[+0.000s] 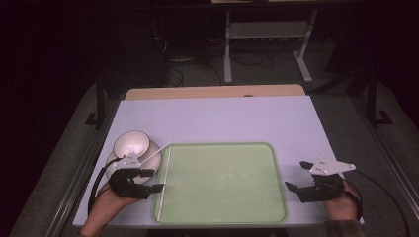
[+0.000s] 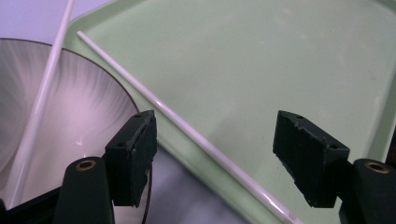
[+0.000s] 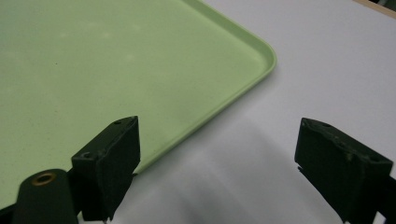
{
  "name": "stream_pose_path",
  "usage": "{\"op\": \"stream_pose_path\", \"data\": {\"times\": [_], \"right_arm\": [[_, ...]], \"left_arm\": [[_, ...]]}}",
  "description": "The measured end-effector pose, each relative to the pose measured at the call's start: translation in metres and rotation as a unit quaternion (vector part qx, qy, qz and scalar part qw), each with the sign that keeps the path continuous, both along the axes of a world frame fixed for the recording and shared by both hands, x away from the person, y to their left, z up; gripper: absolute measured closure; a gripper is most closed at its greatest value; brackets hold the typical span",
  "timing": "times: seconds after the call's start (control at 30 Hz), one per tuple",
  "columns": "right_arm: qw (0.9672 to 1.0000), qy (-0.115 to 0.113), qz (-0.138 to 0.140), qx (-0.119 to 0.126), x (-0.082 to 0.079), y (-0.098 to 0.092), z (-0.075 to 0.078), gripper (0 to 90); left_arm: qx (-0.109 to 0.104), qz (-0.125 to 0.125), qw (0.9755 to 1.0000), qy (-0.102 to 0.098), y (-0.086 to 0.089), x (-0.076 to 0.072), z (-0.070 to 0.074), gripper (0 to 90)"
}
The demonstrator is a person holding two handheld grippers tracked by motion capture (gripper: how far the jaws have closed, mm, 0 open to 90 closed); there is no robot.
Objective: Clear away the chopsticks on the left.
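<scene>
High view: a white desk (image 1: 222, 118) carries a pale green tray (image 1: 222, 182), which takes up the lower centre of the frame. At lower left, just off the tray's left edge, a white bowl (image 1: 131, 143) sits tilted on a white plate (image 1: 150, 163).

One thin white stick (image 1: 165, 182) lies along the tray's left rim. A second white stick (image 1: 157, 150) rests across the plate, its far end pointing toward the upper right and reaching the tray's upper-left corner.

Left claw (image 1: 148, 180), lower left of the frame: released, jaws spread wide, gripping nothing. It is held over the plate's near edge, beside the tray's left rim. In the left gripper view the stick on the tray (image 2: 187, 130) runs diagonally between the jaws, touching neither. The plate (image 2: 70, 126) fills the left side of that view, and the other stick (image 2: 39, 102) crosses it.

Right claw (image 1: 299, 177), lower right of the frame: released, jaws wide apart, empty. It is held over bare desk just beyond the tray's right edge. In the right gripper view the tray's rounded corner (image 3: 261, 60) lies at upper centre, with white desk (image 3: 327, 70) to its right.
</scene>
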State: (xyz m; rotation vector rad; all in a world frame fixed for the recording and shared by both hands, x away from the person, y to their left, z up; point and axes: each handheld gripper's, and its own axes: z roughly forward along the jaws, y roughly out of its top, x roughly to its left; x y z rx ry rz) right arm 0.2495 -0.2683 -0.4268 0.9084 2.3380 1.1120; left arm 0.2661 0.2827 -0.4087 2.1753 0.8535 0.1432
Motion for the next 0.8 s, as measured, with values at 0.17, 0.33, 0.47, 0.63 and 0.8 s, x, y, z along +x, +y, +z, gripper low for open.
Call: {"op": "stream_pose_path", "data": {"times": [0.17,0.33,0.47,0.63,0.8], "right_arm": [[1.0,-0.001,-0.001,0.003,0.0,0.0,0.0,13.2],[1.0,0.0,-0.001,0.002,0.002,0.0,-0.001,13.2],[1.0,0.0,-0.001,0.001,0.001,0.0,0.0,13.2],[1.0,-0.002,-0.001,0.003,0.001,-0.001,0.001,13.2],[1.0,-0.005,-0.001,0.003,0.0,-0.001,0.002,13.2]], "left_arm": [[0.001,0.009,1.0,-0.002,0.01,-0.004,0.001,30.7],[-0.001,0.02,0.9998,0.0,0.021,-0.006,0.002,32.5],[-0.005,0.026,0.9997,-0.002,0.029,-0.009,0.004,35.5],[-0.003,0.036,0.9993,0.0,0.042,-0.012,0.006,40.7],[0.001,0.053,0.9986,-0.005,0.056,-0.014,0.009,47.0]]}}
